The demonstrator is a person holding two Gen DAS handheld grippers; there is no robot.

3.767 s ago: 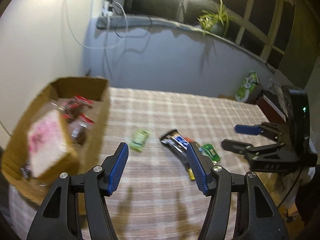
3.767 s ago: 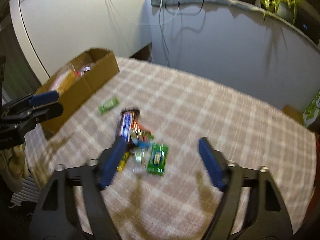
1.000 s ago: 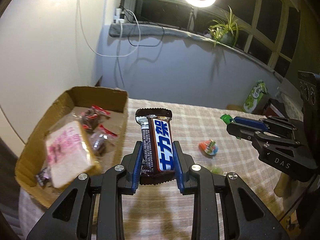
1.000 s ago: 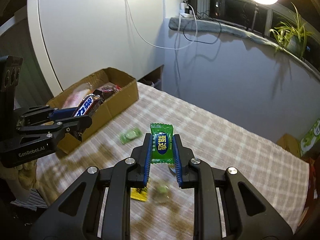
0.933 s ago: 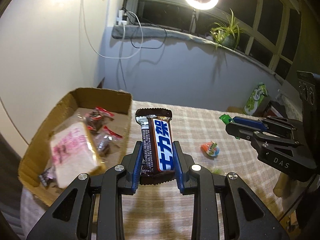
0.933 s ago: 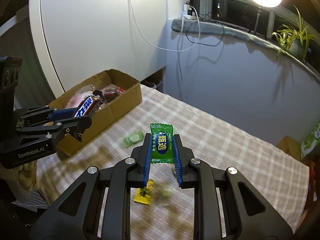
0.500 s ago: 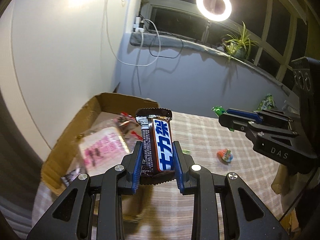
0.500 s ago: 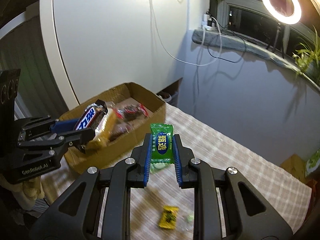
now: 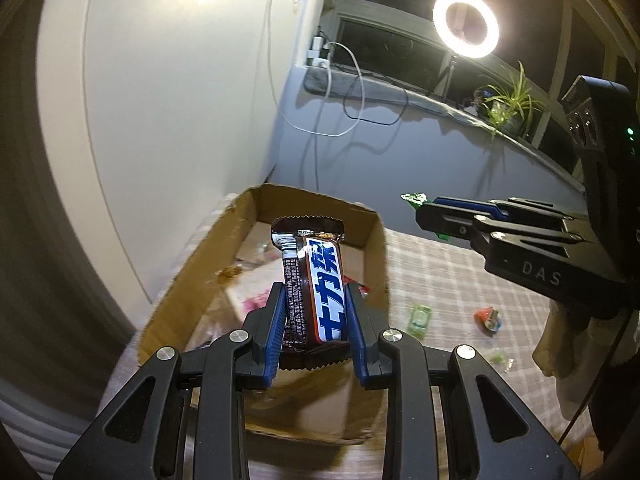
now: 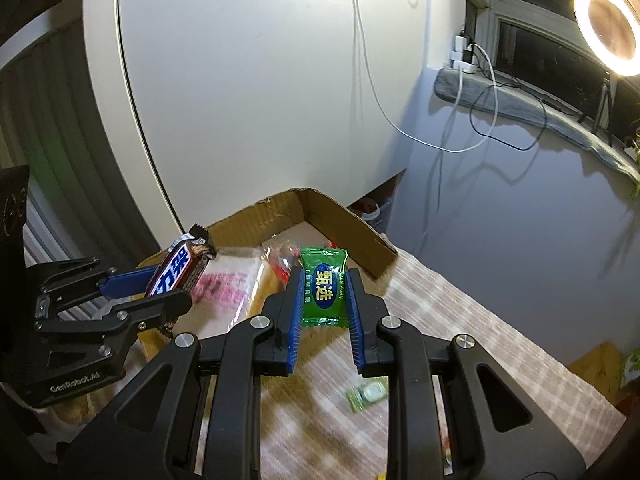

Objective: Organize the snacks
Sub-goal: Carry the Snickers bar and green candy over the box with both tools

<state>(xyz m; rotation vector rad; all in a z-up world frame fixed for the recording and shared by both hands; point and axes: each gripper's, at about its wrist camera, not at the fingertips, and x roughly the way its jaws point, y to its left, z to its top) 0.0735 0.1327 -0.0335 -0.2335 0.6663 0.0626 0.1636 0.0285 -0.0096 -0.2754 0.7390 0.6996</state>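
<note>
My left gripper (image 9: 316, 300) is shut on a brown chocolate bar (image 9: 316, 280) with a blue and white label, held upright over the near end of the open cardboard box (image 9: 376, 240). The same bar (image 10: 180, 266) and left gripper (image 10: 160, 292) show at the left of the right wrist view. My right gripper (image 10: 324, 292) is shut on a green candy packet (image 10: 323, 286), just before the box (image 10: 348, 220). From the left wrist view the right gripper (image 9: 432, 212) reaches in from the right with the green packet (image 9: 414, 198) at its tip.
Inside the box lie a pink-printed bread pack (image 10: 228, 284) and red-wrapped snacks (image 10: 280, 264). On the checked tablecloth (image 9: 440, 280) lie a small green packet (image 9: 420, 318), a red and blue sweet (image 9: 488, 316) and another green packet (image 10: 366, 394). A white wall stands behind the box.
Both grippers have swung left toward the box with their snacks still held. The box has grown larger in both views, and the loose sweets on the cloth have slid right.
</note>
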